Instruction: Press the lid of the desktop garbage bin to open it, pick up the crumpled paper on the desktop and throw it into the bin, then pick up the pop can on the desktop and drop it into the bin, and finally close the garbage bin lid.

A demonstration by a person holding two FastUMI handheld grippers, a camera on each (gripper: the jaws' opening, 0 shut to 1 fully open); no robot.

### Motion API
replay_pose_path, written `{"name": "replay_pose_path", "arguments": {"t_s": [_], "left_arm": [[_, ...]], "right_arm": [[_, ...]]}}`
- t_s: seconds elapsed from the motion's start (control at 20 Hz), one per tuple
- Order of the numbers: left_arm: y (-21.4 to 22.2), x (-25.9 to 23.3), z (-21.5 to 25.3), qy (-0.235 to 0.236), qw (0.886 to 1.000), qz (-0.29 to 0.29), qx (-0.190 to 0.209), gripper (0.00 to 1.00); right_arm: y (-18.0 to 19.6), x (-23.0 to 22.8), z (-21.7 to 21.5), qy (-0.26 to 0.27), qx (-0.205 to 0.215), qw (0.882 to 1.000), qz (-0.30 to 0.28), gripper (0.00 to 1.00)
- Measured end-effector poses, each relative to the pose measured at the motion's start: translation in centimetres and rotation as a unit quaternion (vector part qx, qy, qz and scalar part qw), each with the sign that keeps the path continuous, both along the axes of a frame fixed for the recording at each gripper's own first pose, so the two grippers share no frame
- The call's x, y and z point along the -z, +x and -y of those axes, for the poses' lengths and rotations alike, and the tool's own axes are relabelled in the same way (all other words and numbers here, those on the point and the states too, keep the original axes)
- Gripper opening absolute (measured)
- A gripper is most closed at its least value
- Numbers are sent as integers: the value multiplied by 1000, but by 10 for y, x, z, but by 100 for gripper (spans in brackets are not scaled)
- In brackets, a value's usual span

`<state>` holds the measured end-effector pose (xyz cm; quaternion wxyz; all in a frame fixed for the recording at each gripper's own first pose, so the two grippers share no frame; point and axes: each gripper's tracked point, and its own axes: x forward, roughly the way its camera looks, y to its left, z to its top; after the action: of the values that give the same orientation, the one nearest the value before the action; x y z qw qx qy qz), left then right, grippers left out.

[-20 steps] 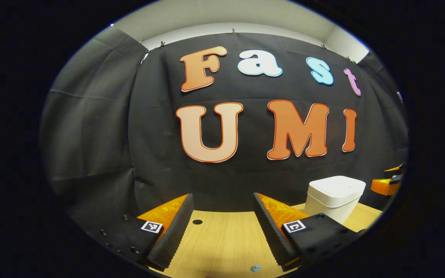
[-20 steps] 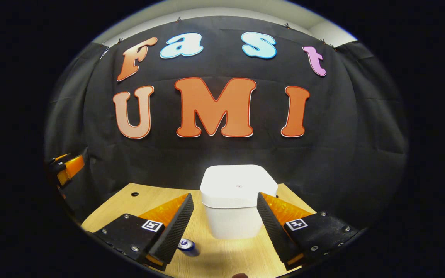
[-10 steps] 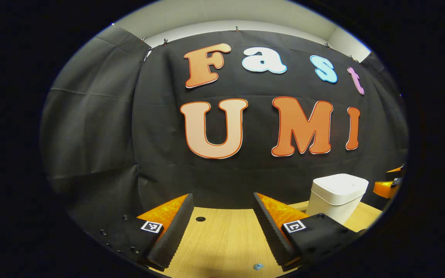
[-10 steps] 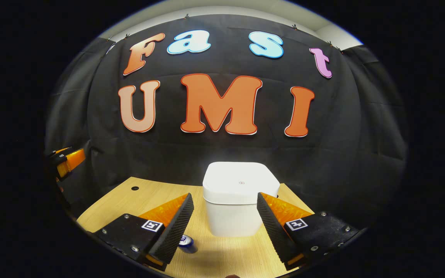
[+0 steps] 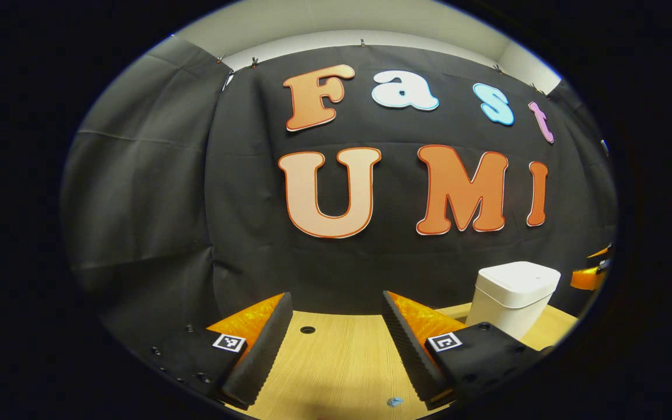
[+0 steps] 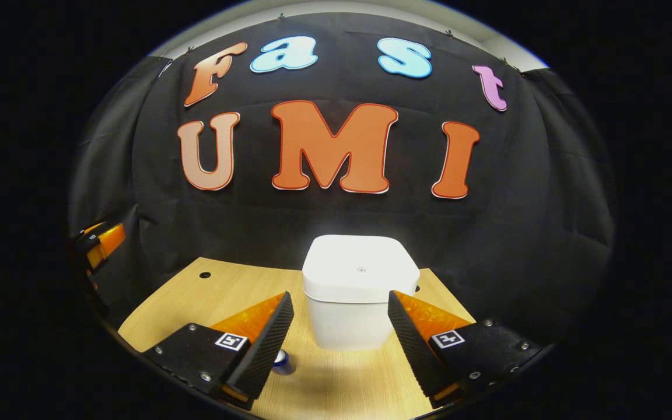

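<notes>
Lid risk: the closed lid of the white square plastic desktop bin has yet to be pressed; if it is pushed off-centre, away from the small mark in the middle of the lid, the light bin could be tipped or slid across the pale wooden desktop instead of being opened (a judgement, not something seen).

Can risk: the blue metal pop can lies at about 7 o'clock from the bin, half hidden behind the right gripper's left finger; it could be knocked and sent rolling if that finger is lowered carelessly.

Paper risk: a crumpled paper cannot be identified with certainty; a small bluish scrap is seen on the desktop at 6 o'clock in the left gripper view, too small to be told.

Right gripper: the right gripper is held wide apart, with nothing between the fingers and nothing touched; the bin is framed straight ahead at 12 o'clock, beyond the fingertips.

Left gripper: the left gripper is likewise spread wide and empty, above bare desktop; the bin is seen from it at about 3 o'clock, well apart.

Other sightings: the round cable hole is seen in the desktop ahead of the left gripper (and again at 10 o'clock from the bin in the right gripper view).

Stage: opening of the lid is judged to be the step in hand; nothing has yet been binned.
</notes>
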<state>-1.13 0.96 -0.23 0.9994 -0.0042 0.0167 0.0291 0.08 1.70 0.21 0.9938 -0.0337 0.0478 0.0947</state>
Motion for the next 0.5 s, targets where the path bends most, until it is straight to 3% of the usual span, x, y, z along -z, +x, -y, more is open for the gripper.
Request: {"name": "replay_pose_path", "arguments": {"t_s": [0.15, 0.2, 0.35, 0.4, 0.45, 0.5], "left_arm": [[2, 1, -3, 2, 1000, -2, -2, 97], [3, 2, -3, 2, 1000, -3, -2, 97], [5, 0, -1, 6, 1000, -2, 0, 97], [6, 0, -3, 6, 1000, -1, 0, 97], [6, 1, -1, 7, 1000, -1, 0, 97], [6, 2, -1, 7, 1000, -1, 1, 98]], "right_arm": [[-1, 3, 2, -10, -1, 1000, -2, 88], [-1, 4, 3, -16, -1, 1000, -3, 75], [0, 5, 8, -20, 3, 1000, -6, 55], [2, 6, 9, -17, 4, 1000, -10, 41], [3, 6, 11, -15, 4, 1000, -13, 40], [4, 7, 11, -13, 4, 1000, -15, 30]]}}
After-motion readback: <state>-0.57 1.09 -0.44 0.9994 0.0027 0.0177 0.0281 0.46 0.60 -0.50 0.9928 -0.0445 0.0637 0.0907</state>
